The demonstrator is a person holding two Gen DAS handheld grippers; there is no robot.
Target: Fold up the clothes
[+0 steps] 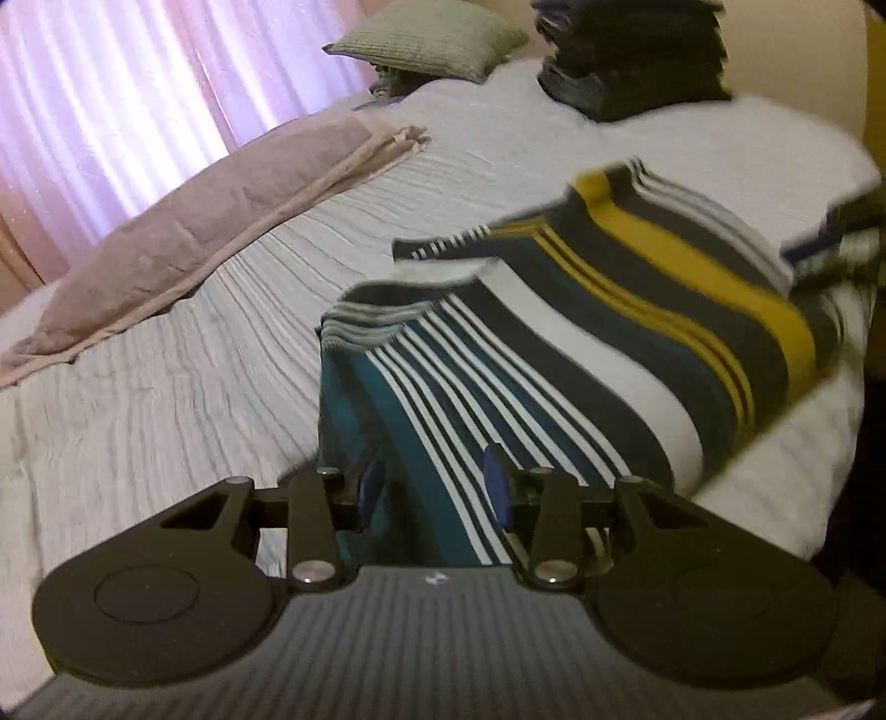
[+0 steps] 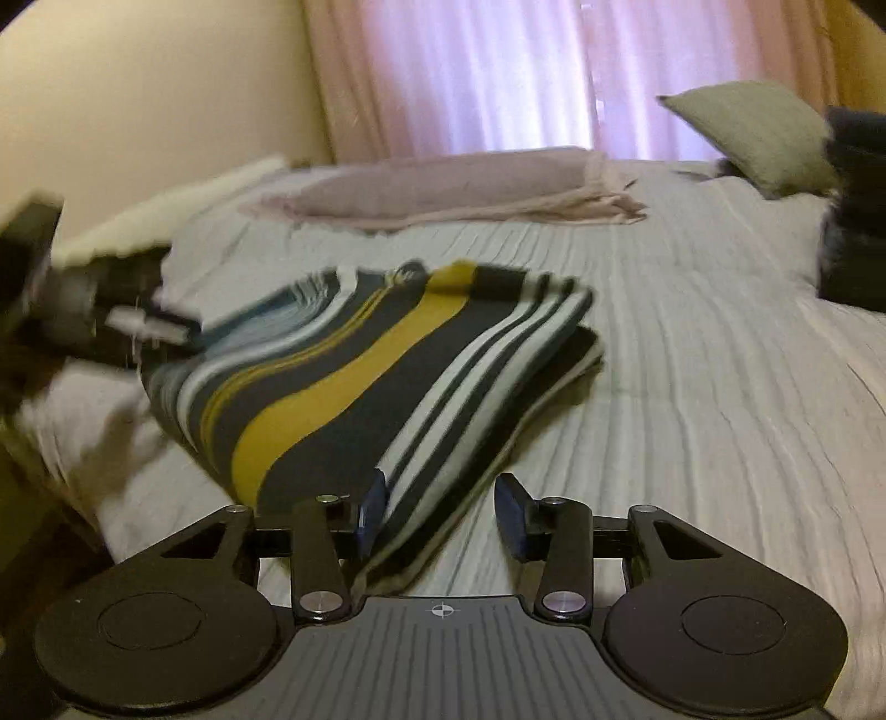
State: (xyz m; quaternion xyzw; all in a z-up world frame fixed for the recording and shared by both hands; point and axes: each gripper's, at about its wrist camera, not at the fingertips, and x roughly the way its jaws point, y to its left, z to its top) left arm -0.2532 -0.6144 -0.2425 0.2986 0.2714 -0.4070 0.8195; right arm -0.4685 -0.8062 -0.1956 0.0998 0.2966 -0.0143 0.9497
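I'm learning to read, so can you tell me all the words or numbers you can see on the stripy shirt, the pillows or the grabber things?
There are no words or numbers to read here.
Striped garment: only stripes, no label showing.
Left gripper and right gripper: only a small crosshair mark on each body, not a letter.
Green cushion, pink pillow and dark clothes stack: no print visible, though the pictures are blurred.

Both wrist views sit low and close over the bed (image 1: 166,421), facing the curtain (image 1: 111,83). Shared: folded striped garment (image 1: 554,354) (image 2: 354,387), pink blanket (image 2: 443,194), pillow (image 1: 426,39).
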